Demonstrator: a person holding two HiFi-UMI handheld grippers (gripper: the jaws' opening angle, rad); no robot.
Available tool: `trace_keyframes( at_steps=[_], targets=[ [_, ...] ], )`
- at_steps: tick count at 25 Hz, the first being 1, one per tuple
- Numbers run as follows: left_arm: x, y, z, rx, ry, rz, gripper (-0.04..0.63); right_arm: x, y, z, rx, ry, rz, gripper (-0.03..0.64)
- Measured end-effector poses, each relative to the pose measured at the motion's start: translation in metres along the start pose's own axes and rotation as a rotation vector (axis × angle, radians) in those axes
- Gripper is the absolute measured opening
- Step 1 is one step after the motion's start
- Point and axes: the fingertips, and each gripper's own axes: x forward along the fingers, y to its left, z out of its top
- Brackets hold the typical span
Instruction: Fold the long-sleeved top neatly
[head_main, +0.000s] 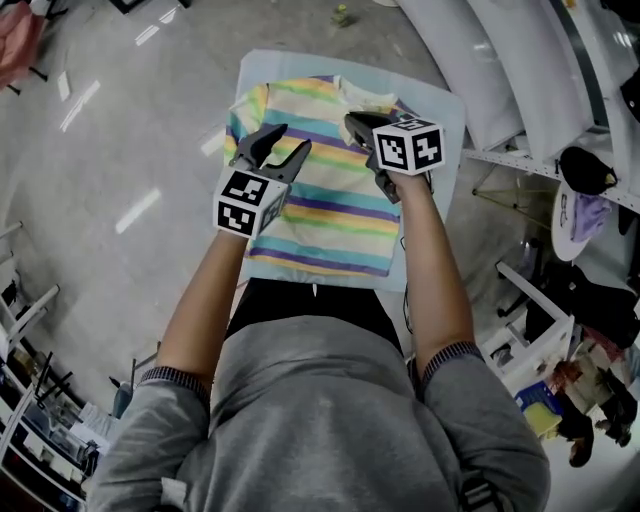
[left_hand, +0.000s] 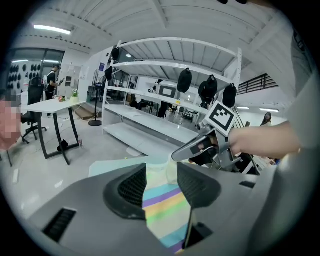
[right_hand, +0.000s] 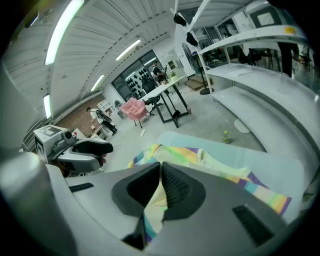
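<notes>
Well, one striped top (head_main: 335, 215) lies flat on the pale blue worktop (head_main: 265, 68). Its collar points toward the far edge and its hem sits at the near edge, and it covers most of the surface. Two grippers hover over its far half, one in each hand. The left gripper (head_main: 290, 138), toward the worktop's left edge, has its jaws parted with nothing between them, only stripes showing below. The right gripper (head_main: 352, 122), nearer the collar, has its jaws pressed together and holds nothing. Past the worktop's right edge stands one white shelving rack (head_main: 520, 90).
</notes>
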Motion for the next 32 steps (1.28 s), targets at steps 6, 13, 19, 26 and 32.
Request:
trace_keyframes(
  at_steps=[6,13,19,26,32],
  targets=[
    [-0.005,0.031,-0.022,-0.043,0.002,0.026,0.215,0.060,0.006,-0.005,0.022,0.049,0.036,0.025],
    [-0.016,0.057,-0.047,-0.085,0.019,0.042,0.215,0.109,0.004,0.004,0.085,0.034,0.017,0.025],
    [-0.018,0.074,-0.064,-0.102,0.039,0.060,0.215,0.135,0.009,0.012,0.112,0.013,0.028,0.028],
    [-0.030,0.094,-0.072,-0.123,0.034,0.099,0.215,0.152,0.033,0.022,0.153,-0.021,0.134,0.166],
    [-0.054,0.116,-0.094,-0.178,0.059,0.161,0.213,0.140,0.060,0.040,0.129,-0.072,0.164,0.238]
  ],
)
